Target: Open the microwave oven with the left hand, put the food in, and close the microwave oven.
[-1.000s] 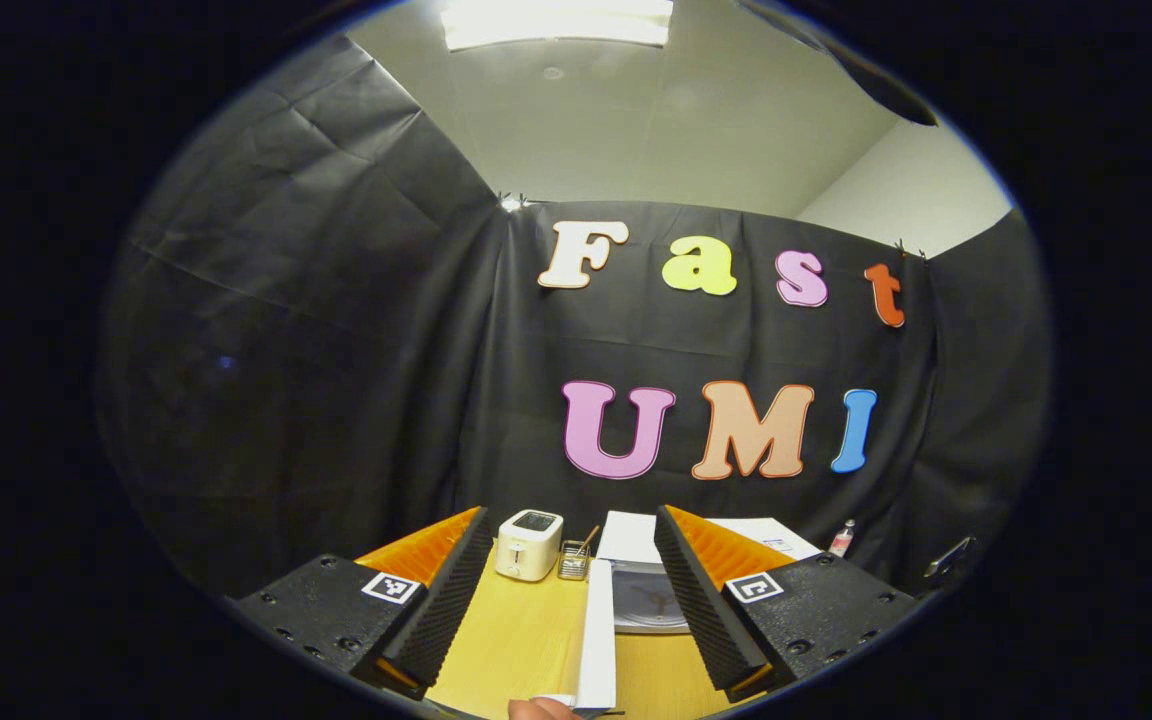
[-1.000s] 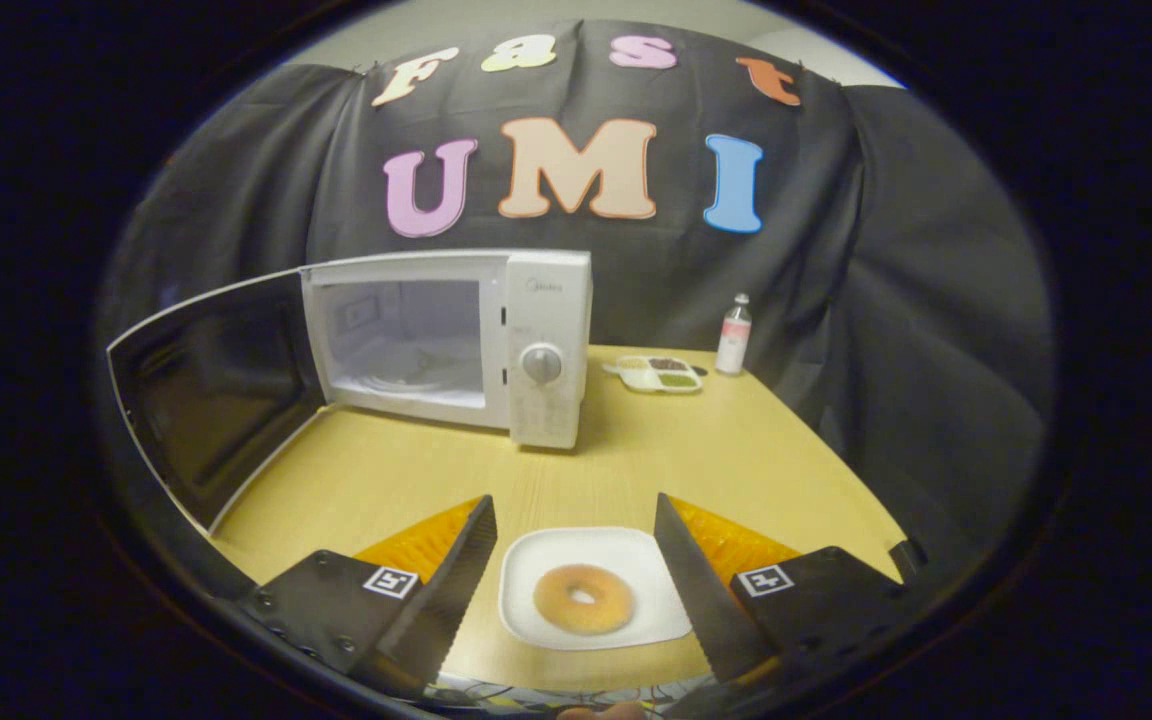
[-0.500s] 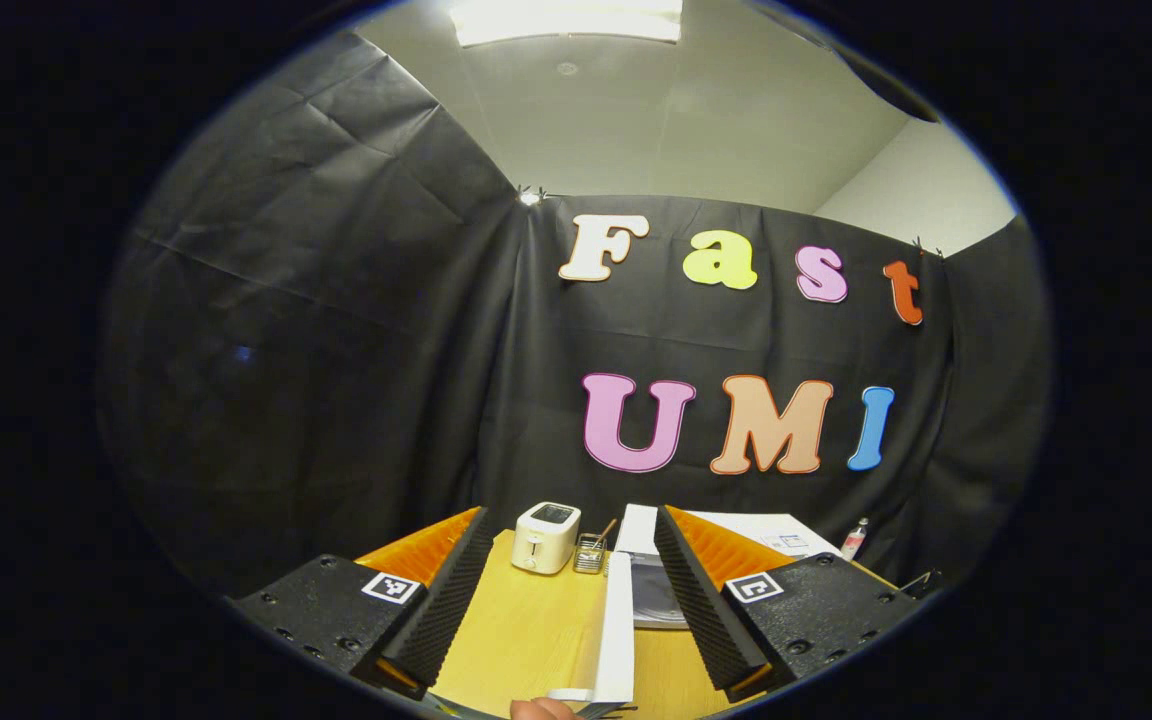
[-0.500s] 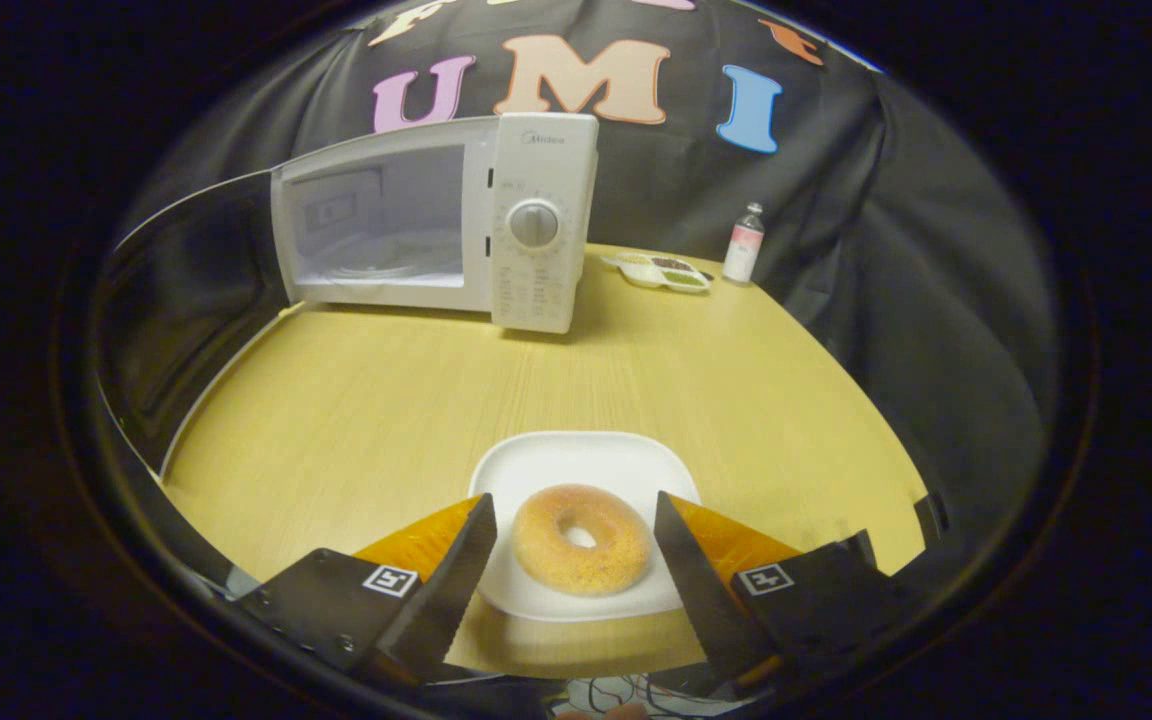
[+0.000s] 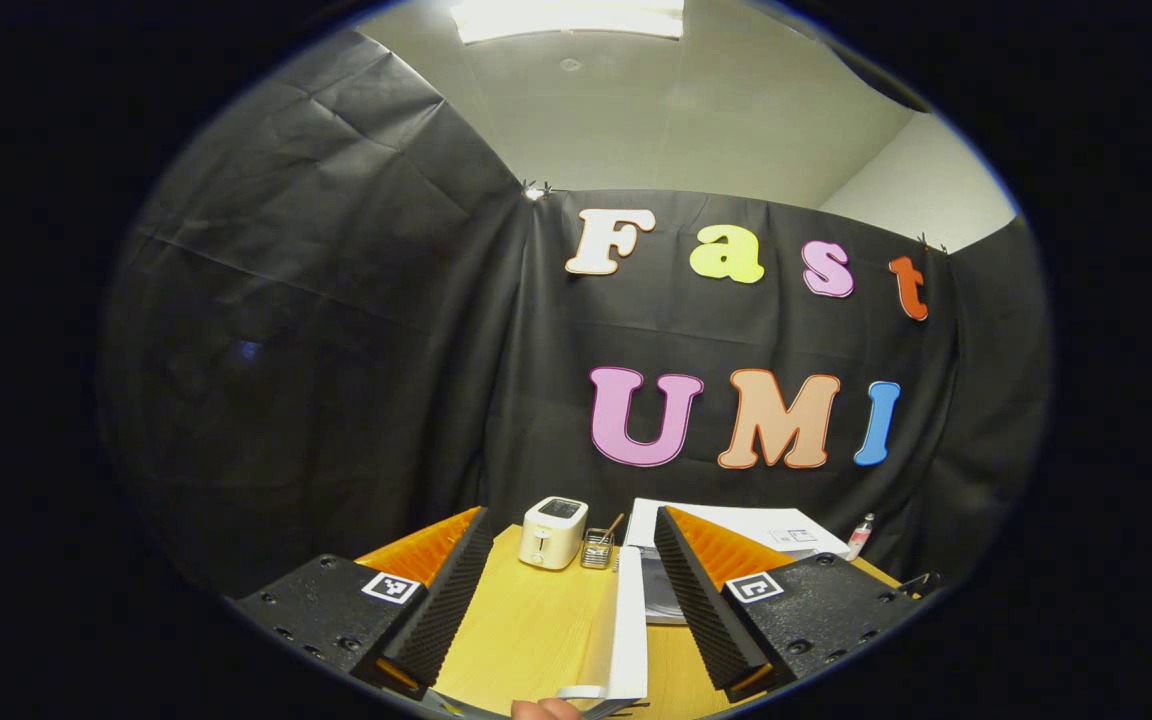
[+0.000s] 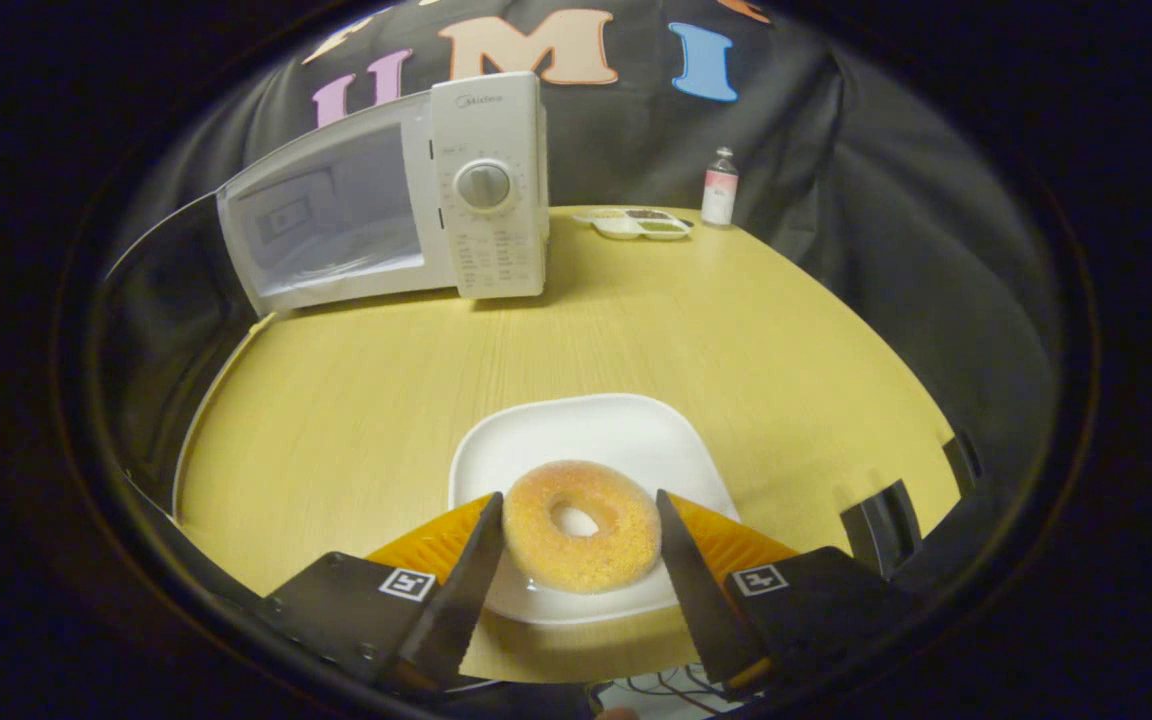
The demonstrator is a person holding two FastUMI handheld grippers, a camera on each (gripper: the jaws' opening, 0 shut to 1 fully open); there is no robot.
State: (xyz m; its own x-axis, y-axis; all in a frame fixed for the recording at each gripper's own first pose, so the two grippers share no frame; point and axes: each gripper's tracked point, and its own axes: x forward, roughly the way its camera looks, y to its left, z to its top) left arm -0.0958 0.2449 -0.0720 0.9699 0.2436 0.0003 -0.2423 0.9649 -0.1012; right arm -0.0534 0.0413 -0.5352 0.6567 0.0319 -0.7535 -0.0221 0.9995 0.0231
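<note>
While the pale wooden table [image 6: 356,400] fills the booth's floor space under black cloth walls and a ceiling light [image 5: 566,18], the white microwave oven [image 6: 476,190] stands at its far left with its door [image 6: 151,330] swung wide toward the near left. Right of it, at the far edge, lie a sectioned tray [image 6: 636,224] and a small bottle [image 6: 719,187]. Nearest, the right gripper [image 6: 581,540] brackets the doughnut [image 6: 581,538] on its white plate [image 6: 586,440], fingers spread and seeming to touch its sides; the left gripper [image 5: 566,590], jaws apart, holds nothing, with the door's edge [image 5: 628,640] between its fingers and a toaster [image 5: 553,532] beyond.
</note>
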